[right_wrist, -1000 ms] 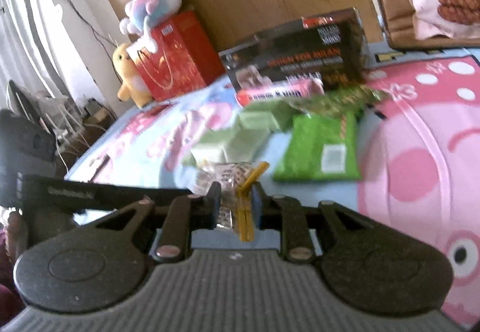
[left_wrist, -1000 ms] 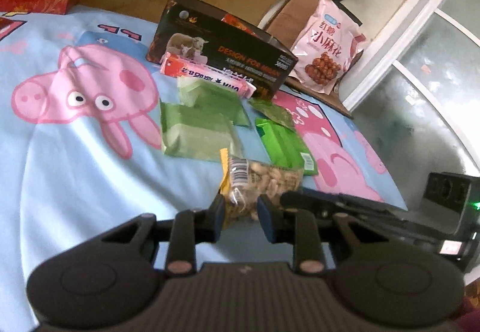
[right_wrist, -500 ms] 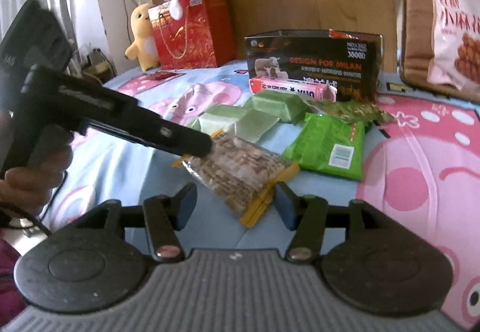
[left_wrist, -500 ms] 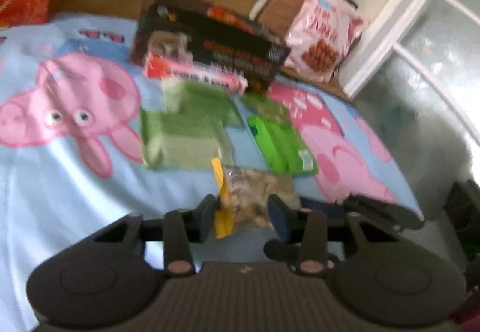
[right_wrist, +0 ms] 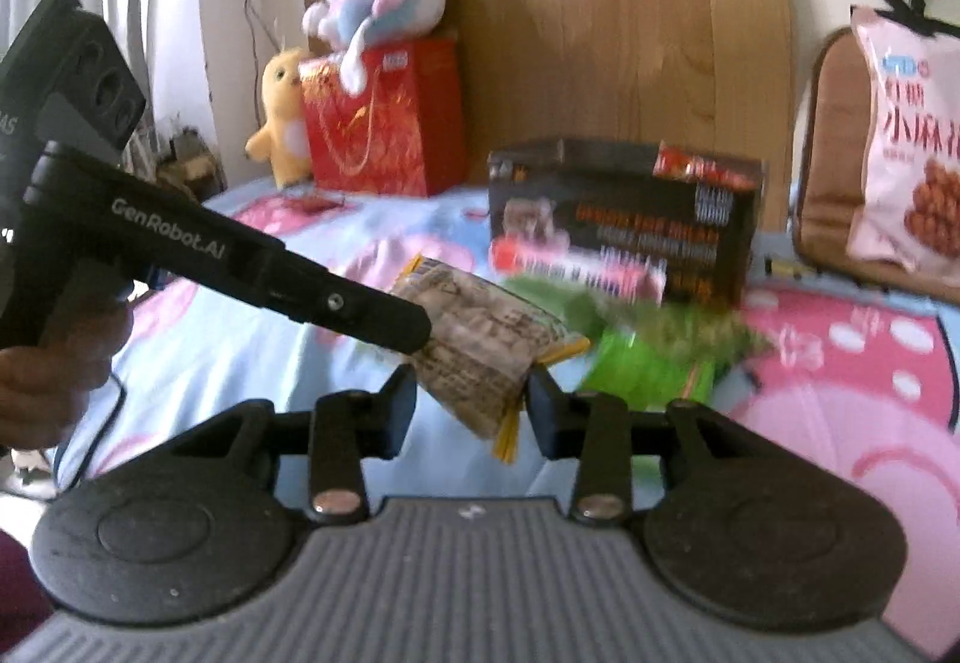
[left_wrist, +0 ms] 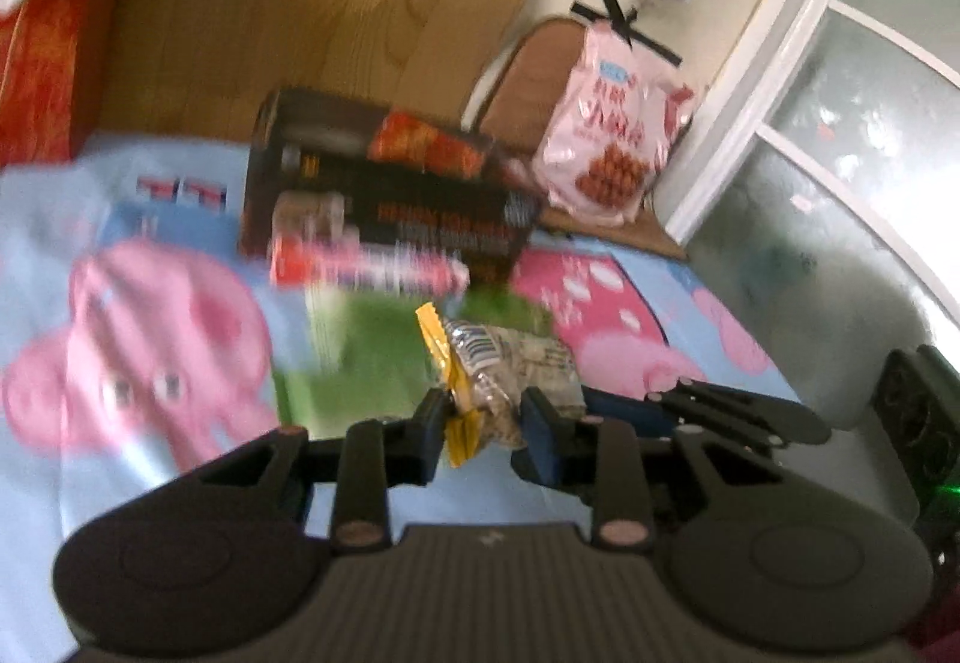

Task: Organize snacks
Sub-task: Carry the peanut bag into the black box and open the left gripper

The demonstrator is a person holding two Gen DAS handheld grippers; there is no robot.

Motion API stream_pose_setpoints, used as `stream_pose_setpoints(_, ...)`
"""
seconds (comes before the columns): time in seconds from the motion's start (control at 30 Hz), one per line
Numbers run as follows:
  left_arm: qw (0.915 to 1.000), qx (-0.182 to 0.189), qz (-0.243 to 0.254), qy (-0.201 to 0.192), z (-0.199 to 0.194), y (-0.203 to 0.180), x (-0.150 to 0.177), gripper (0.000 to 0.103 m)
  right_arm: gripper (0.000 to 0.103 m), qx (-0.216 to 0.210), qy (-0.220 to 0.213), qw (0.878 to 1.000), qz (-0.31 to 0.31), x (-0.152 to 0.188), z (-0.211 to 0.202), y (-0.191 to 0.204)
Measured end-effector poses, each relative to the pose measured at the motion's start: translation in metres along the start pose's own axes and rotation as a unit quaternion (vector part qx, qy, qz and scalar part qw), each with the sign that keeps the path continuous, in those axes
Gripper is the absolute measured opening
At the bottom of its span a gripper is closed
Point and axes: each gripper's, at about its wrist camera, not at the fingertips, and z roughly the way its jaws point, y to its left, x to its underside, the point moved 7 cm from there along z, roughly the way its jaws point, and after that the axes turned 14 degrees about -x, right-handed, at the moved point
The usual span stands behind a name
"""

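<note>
Peanut packet (left_wrist: 510, 369): a clear bag with yellow end seals, lifted above the bedsheet and caught between both tools.
Left gripper (left_wrist: 483, 423): fingers closed on one end of the packet; in the right wrist view its black fingers (right_wrist: 384, 318) pinch the bag's edge.
Right gripper (right_wrist: 471, 405): fingers spread apart (the packet's lower corner hangs between them; I cannot tell if either finger touches it).
Bedsheet (right_wrist: 840, 399): pale blue with pink cartoon pigs.
Green packets (right_wrist: 654, 357): lying flat on the sheet behind the lifted bag, blurred.
Black box (right_wrist: 624, 219): upright at the back, a pink bar packet (right_wrist: 576, 267) lying along its front.
Pink snack bag (left_wrist: 612, 141): leaning on a brown chair.
</note>
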Motion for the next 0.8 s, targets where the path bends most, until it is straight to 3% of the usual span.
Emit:
stream_pose_setpoints(0.27,0.9969,-0.039,0.001,-0.068,0.043,-0.001,-0.105,0.028,0.043,0.029,-0.055,0.998,-0.003,-0.08,0.04,-0.069)
stream_pose_setpoints(0.37,0.9955,-0.057,-0.016,-0.075,0.071,0.004,-0.13,0.031,0.046,0.045,-0.059,0.997,-0.002,-0.099,0.062,-0.093)
stream_pose_setpoints(0.43,0.9944,-0.065,-0.023,-0.08,0.089,0.008,-0.14,0.034,0.057,0.061,-0.06,0.996,-0.005,-0.104,0.075,-0.106)
stream_pose_setpoints(0.53,0.9931,-0.085,-0.034,-0.074,0.107,0.018,-0.142,0.038,0.061,0.092,-0.061,0.994,-0.007,-0.105,0.084,-0.121)
stream_pose_setpoints(0.6,0.9939,-0.075,-0.051,-0.063,0.106,0.025,-0.135,0.04,0.061,0.096,-0.066,0.993,0.01,-0.101,0.077,-0.123)
stream_pose_setpoints(0.7,0.9951,-0.056,-0.055,-0.06,0.085,0.034,-0.116,0.04,0.061,0.07,-0.078,0.994,0.027,-0.09,0.055,-0.11)
stream_pose_setpoints(0.8,0.9968,-0.032,-0.056,-0.048,0.065,0.041,-0.091,0.04,0.061,0.01,-0.066,0.997,0.048,-0.069,0.038,-0.088)
